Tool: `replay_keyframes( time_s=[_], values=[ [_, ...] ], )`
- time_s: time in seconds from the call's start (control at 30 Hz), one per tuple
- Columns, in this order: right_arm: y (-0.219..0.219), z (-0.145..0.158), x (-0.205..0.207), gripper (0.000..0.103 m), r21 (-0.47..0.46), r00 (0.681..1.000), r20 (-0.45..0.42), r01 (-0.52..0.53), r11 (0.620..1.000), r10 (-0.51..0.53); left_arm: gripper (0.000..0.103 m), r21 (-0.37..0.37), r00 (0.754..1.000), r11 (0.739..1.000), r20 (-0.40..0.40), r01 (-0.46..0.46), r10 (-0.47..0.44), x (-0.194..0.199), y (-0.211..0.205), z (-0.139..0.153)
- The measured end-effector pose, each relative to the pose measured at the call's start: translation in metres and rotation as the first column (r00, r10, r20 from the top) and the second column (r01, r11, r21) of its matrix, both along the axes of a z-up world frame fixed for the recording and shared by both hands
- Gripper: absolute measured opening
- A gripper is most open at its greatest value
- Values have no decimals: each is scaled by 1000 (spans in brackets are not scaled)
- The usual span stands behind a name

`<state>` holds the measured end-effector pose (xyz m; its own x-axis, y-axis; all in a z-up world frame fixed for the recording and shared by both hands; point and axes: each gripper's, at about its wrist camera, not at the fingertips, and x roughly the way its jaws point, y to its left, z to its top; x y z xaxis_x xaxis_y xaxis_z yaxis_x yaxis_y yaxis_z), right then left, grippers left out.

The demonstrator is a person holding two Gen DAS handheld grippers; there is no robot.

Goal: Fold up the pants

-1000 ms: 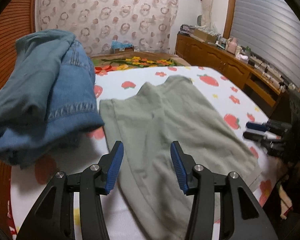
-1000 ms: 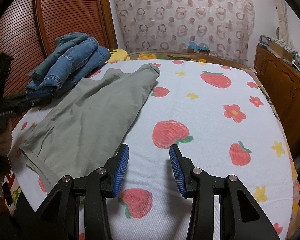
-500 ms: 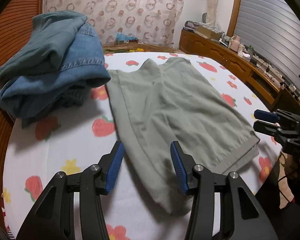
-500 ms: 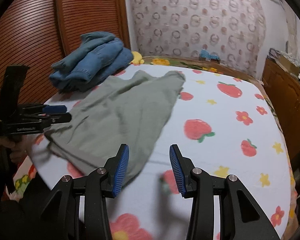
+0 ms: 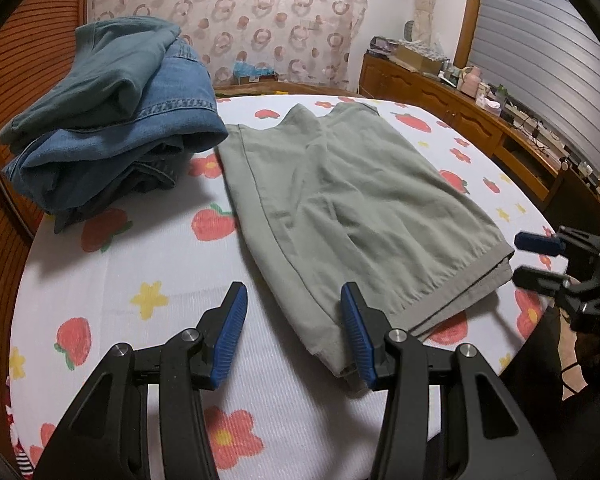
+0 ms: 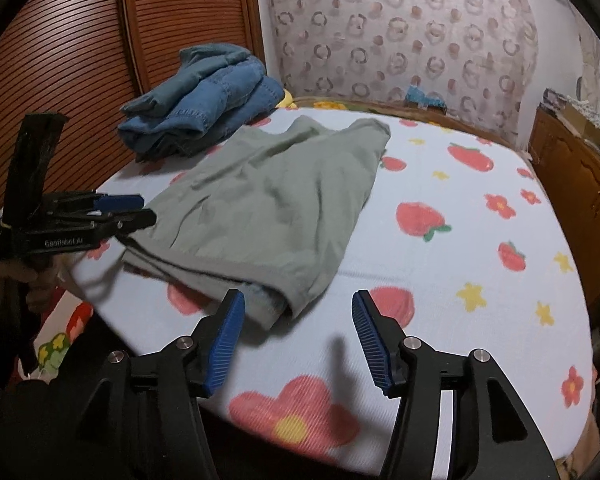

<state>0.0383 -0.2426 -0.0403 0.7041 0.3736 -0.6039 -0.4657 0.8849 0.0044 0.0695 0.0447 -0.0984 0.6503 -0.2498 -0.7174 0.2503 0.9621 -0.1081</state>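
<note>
Lying flat on the strawberry bed sheet (image 6: 440,168) are the green pants (image 6: 276,208), with a heap of blue jeans (image 5: 112,128) at their far left. The left gripper (image 5: 292,320) is open above one near corner (not touching it). The right gripper (image 6: 298,336) has just been opening, nothing inside.

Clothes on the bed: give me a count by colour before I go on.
Green: 1, the green pants, spread flat on the bedsheet.
Blue: at least 2, the teal-blue garment on top of the denim jeans; more layers in that pile cannot be told apart.
Total: at least 3.
</note>
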Motion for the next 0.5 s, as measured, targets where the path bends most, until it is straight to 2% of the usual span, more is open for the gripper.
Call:
replay_keyframes(
  time_s=[0.27, 0.37, 0.5],
  values=[
    [14, -8, 5, 59, -45, 1000, 1, -29, 999, 29, 50, -11, 1000, 1000, 4, -13, 13, -1, 3, 0],
    [20, -9, 9, 59, -94, 999, 35, -3, 996, 6, 50, -10, 1000, 1000, 4, -17, 17, -2, 5, 0],
    [25, -7, 9, 59, -110, 997, 72, 16, 994, -8, 50, -14, 1000, 1000, 6, -17, 17, -4, 5, 1]
  ],
)
